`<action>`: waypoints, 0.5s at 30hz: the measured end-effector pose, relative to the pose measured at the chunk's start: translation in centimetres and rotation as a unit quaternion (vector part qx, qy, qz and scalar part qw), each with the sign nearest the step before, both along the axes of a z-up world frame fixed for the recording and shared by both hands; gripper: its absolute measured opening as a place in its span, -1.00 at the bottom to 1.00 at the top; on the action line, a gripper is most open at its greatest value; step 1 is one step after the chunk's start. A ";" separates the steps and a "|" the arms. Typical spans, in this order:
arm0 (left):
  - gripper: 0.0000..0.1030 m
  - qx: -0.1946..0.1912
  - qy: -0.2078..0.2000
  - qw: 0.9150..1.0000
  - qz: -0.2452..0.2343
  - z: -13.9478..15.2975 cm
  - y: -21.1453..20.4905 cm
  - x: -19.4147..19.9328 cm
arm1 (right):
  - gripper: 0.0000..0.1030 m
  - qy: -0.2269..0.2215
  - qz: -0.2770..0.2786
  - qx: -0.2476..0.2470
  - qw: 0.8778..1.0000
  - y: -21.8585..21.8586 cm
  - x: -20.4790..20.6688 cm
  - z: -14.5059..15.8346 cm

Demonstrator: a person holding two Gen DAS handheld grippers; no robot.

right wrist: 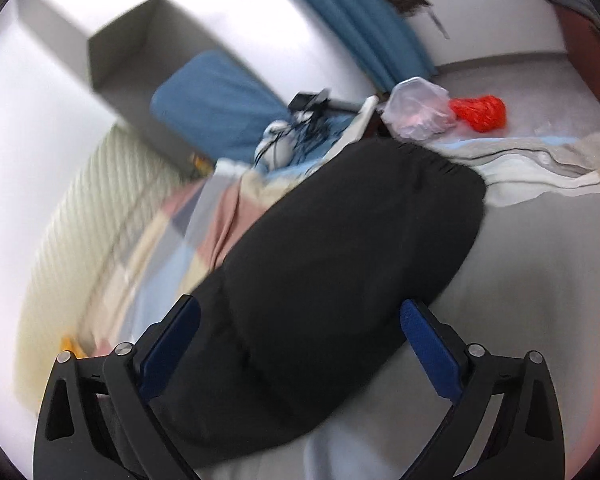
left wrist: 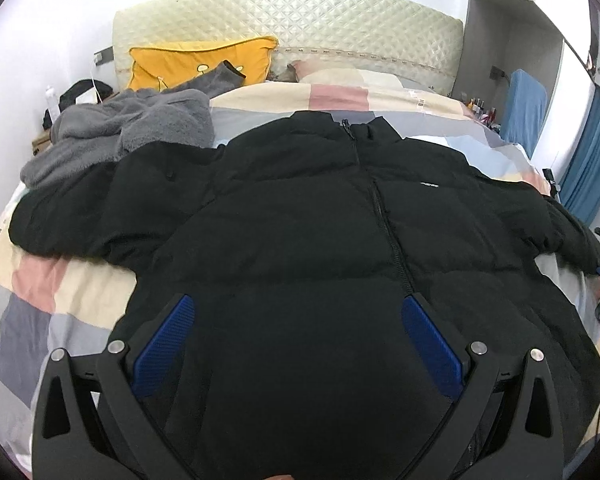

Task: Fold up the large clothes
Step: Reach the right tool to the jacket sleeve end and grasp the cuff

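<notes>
My black puffer jacket (left wrist: 300, 220) in matt, smooth quilted cloth, grey fleece garment (left wrist: 132, 132) fuzzy and rough, headboard (left wrist: 300, 28) in glossy diamond-stitched padding, my left hand-held gripper (left wrist: 298, 316) in matt black plastic, ribbed blue pads (left wrist: 164, 344), shiny metal pins.

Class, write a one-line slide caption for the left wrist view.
Open left gripper poised above a zipped black puffer jacket spread flat on a patchwork quilt, grey fleece beside it.

We count one black puffer jacket (left wrist: 320, 240), one grey fleece garment (left wrist: 132, 128), one yellow pillow (left wrist: 196, 62), one clear plastic bag (right wrist: 416, 108) and one red mesh bundle (right wrist: 480, 112).
</notes>
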State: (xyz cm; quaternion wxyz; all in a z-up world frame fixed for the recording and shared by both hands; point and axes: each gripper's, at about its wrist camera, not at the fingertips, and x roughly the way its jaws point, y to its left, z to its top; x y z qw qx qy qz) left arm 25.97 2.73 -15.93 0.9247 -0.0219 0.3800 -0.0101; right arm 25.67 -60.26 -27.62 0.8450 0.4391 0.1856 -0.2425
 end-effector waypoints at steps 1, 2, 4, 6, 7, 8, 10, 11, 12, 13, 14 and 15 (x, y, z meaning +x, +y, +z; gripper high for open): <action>1.00 -0.001 -0.006 1.000 0.002 0.2 0.2 0.2 | 0.95 -0.008 -0.007 0.014 1.000 -0.7 -0.1 -0.3; 1.00 -0.002 -0.010 1.000 0.004 0.3 0.4 0.4 | 0.95 -0.013 -0.011 0.028 0.999 -1.3 -0.1 -0.7; 1.00 -0.003 -0.015 1.000 0.012 0.2 0.8 0.7 | 0.95 -0.020 -0.008 0.045 0.999 -2.2 0.0 -1.3; 1.00 -0.016 -0.012 1.000 0.016 -0.1 1.2 1.1 | 0.95 -0.014 0.002 0.046 0.999 -2.6 0.6 -1.7; 1.00 -0.021 -0.010 1.000 0.017 -0.4 1.3 1.2 | 0.95 -0.009 0.005 0.047 0.999 -2.7 0.8 -1.8; 1.00 -0.025 -0.006 0.999 0.018 -0.7 1.3 1.3 | 0.90 0.001 0.003 0.049 0.999 -2.8 0.9 -1.8; 1.00 -0.021 -0.007 0.999 0.028 -1.0 1.3 1.5 | 0.80 -0.003 -0.023 0.048 0.999 -2.8 0.2 -1.5; 1.00 -0.009 -0.017 0.999 0.040 -1.0 1.2 1.4 | 0.78 -0.005 -0.040 0.045 0.998 -2.8 -0.4 -1.3; 1.00 -0.004 -0.024 0.999 0.045 -1.0 1.2 1.4 | 0.77 -0.006 -0.053 0.040 0.998 -2.9 -0.9 -1.1; 1.00 -0.001 -0.028 0.998 0.049 -1.0 1.3 1.4 | 0.77 -0.001 -0.068 0.031 0.997 -2.9 -1.3 -0.9; 1.00 -0.002 -0.029 0.998 0.052 -1.0 1.3 1.5 | 0.77 0.010 -0.086 0.019 0.996 -2.7 -1.7 -0.5; 1.00 -0.008 -0.028 0.998 0.056 -1.0 1.4 1.6 | 0.77 0.015 -0.097 0.010 0.995 -2.6 -1.9 -0.4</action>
